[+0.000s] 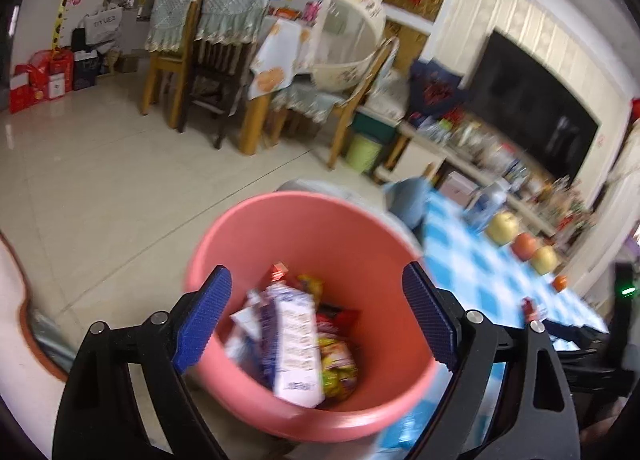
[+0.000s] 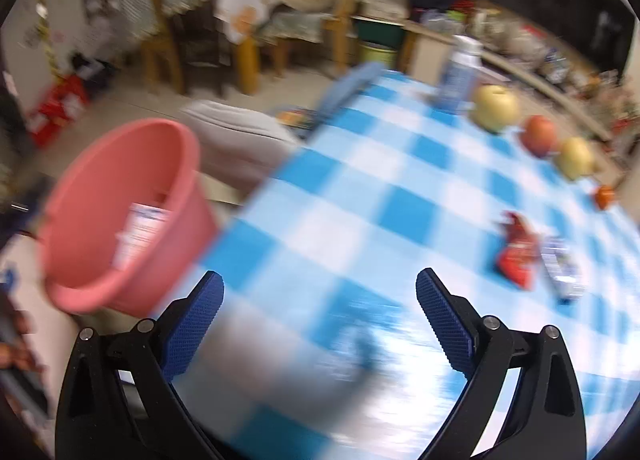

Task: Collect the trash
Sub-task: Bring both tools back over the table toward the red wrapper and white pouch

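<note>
A pink bin (image 1: 360, 244) stands beside the blue-checked table (image 1: 472, 272). It holds a white and purple carton (image 1: 296, 340), a yellow-green wrapper (image 1: 340, 364) and a red wrapper (image 1: 336, 318). My left gripper (image 1: 320, 316) hangs open over the bin's mouth, and its pads touch nothing. My right gripper (image 2: 320, 320) is open above the checked table (image 2: 360, 188) with nothing between its fingers. To its right, a red wrapper (image 2: 516, 252) and a silvery blue-white wrapper (image 2: 560, 268) lie on the cloth. The right wrist view is blurred and shows the pink bin (image 2: 100, 188) at the left, off the table's edge.
Two yellow fruits (image 2: 496, 108) and a red one (image 2: 540, 136) sit in a row near the table's far edge, with a small orange thing (image 2: 604, 196) and a bottle (image 2: 460, 72). A grey cushion (image 2: 240, 144) lies beyond the bin. Wooden chairs (image 1: 176, 72) and a green pail (image 1: 362, 152) stand further back.
</note>
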A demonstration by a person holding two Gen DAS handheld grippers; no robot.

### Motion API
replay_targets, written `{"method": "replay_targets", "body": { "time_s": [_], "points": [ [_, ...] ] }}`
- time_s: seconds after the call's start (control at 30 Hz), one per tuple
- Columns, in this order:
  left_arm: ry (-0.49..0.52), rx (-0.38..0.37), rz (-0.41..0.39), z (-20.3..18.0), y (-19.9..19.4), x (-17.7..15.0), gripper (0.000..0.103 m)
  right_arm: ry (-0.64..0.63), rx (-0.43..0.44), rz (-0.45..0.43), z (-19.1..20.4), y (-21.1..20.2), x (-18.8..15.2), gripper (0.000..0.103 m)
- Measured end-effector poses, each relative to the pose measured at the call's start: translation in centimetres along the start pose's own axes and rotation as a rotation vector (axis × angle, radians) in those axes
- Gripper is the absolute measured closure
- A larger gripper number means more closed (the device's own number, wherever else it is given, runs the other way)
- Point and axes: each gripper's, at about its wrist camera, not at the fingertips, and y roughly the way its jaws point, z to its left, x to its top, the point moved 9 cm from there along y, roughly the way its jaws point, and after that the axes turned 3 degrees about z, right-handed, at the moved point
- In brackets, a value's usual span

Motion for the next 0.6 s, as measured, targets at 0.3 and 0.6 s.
{"method": "replay_targets", "body": {
  "time_s": [0.3, 0.6],
  "points": [
    [0.103, -0.122, -0.010, -6.5, -1.1, -0.9, 0.012, 0.042, -0.046, -0.320, -6.8, -6.9, -0.5, 0.007],
    [0.214, -0.121, 0.100, -12.6, -1.1, -4.2, 0.012, -0.017, -0.091, -0.236, -9.7, -6.1, -5.4, 0.005]
  ]
}}
